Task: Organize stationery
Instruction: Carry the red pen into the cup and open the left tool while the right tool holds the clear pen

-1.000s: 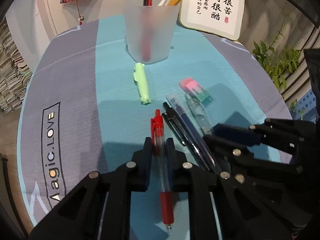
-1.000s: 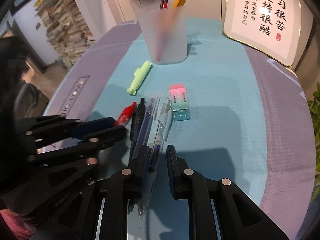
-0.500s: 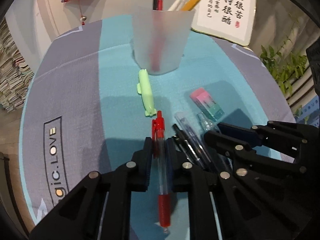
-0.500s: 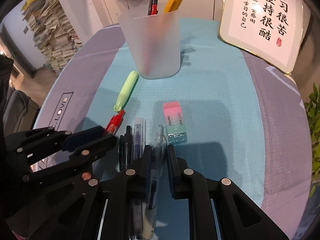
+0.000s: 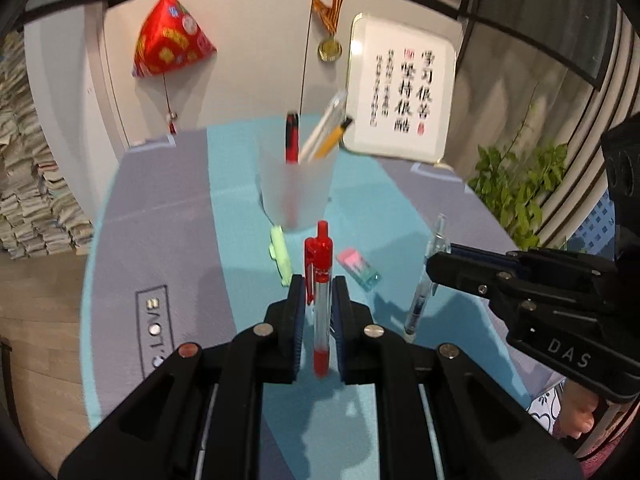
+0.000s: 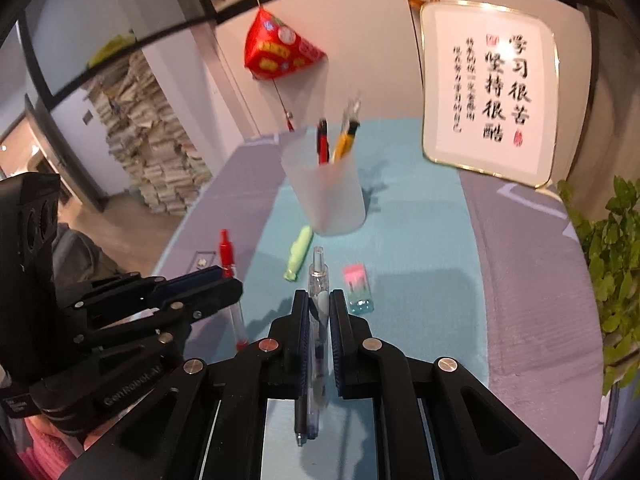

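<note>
My left gripper (image 5: pixel 318 290) is shut on a red pen (image 5: pixel 319 264) and holds it above the table, pointing toward the frosted pen cup (image 5: pixel 295 188). My right gripper (image 6: pixel 319 304) is shut on a bundle of clear and dark pens (image 6: pixel 318 280), also lifted. The cup (image 6: pixel 326 192) holds a red pen, a yellow pen and a clear one. A green highlighter (image 5: pixel 281 256) and a pink and teal eraser (image 5: pixel 357 266) lie on the blue mat in front of the cup. The right gripper shows in the left wrist view (image 5: pixel 434 270), the left in the right wrist view (image 6: pixel 228 286).
A framed calligraphy board (image 6: pixel 492 100) leans at the back right. A red hanging ornament (image 5: pixel 170 46) and a medal (image 5: pixel 330 48) hang on the wall. A green plant (image 5: pixel 516 184) stands at the right edge. Stacks of paper (image 6: pixel 148 160) are at the left.
Both grippers have risen off the mat with their pens and tilted up toward the cup. No pens remain on the mat where they lay.
</note>
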